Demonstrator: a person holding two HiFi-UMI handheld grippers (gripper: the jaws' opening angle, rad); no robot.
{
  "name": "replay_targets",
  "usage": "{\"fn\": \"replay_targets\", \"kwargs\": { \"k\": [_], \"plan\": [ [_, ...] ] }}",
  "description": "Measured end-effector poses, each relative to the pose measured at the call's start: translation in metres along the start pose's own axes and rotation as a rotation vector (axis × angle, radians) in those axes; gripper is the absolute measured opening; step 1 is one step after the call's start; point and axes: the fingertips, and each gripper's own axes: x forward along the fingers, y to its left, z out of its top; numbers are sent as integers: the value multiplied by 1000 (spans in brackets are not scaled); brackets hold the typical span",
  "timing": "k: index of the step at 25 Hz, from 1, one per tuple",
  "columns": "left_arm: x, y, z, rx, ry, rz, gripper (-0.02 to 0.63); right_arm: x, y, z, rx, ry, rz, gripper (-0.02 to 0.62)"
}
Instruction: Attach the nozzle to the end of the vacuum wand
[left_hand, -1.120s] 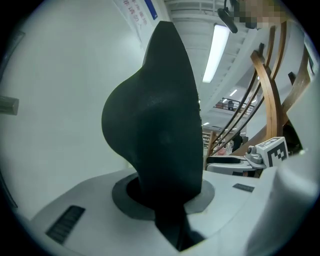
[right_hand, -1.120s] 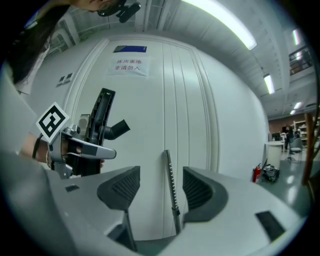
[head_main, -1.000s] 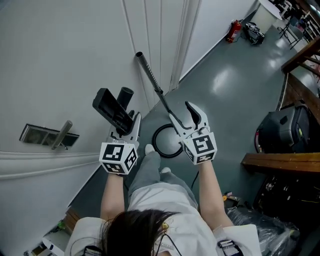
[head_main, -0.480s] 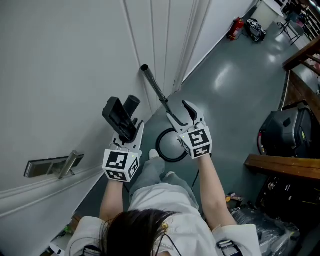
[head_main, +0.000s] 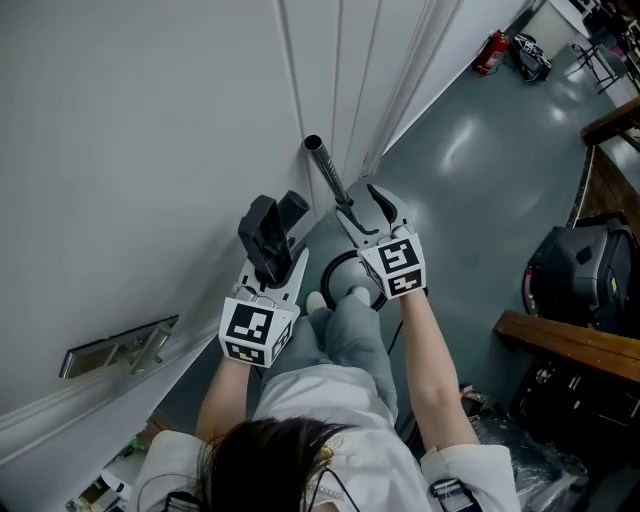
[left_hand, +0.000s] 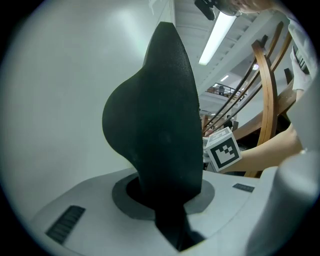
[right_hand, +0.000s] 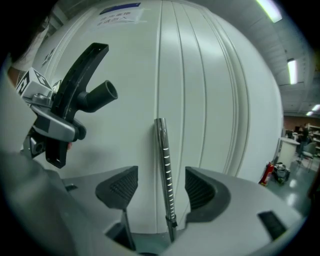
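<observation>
Not attached yet. Left claw (head_main: 274, 262) clamped on nozzle (head_main: 266, 228), just left of wand (head_main: 326, 167) tip, w/ a gap. Right claw (head_main: 366, 208) jaws just been opening wide, wand between em, untouched. Joining's left to do.

White panelled wall (head_main: 120, 150); glossy grey floor (head_main: 470, 220); wooden ledge (head_main: 570, 342) at right.

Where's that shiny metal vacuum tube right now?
The vacuum wand stands by the white wall, centre of the head view, between the right gripper's fingers, which have just been opening and don't touch it.
</observation>
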Motion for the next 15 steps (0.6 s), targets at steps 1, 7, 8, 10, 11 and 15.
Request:
{"fn": "replay_targets", "kwargs": {
  "k": [1, 7, 8, 10, 11, 15],
  "plan": [
    [0, 1, 1, -3, 0, 3, 77, 4, 0, -1, -3, 9, 6, 287],
    [8, 17, 0, 8, 24, 37, 77, 41, -2, -8, -20, 51, 64, 287],
    [11, 18, 2, -7, 21, 38, 77, 48, -3, -9, -37, 59, 85, 287],
    [18, 19, 6, -14, 18, 46, 77, 60, -3, -10, -59, 63, 125, 287],
    [20, 19, 7, -5, 21, 53, 77, 66, -2, -12, -62, 63, 144, 287],
    [28, 22, 15, -20, 18, 109, 77, 87, 3, -25, -116, 89, 241, 287]
  ]
}}
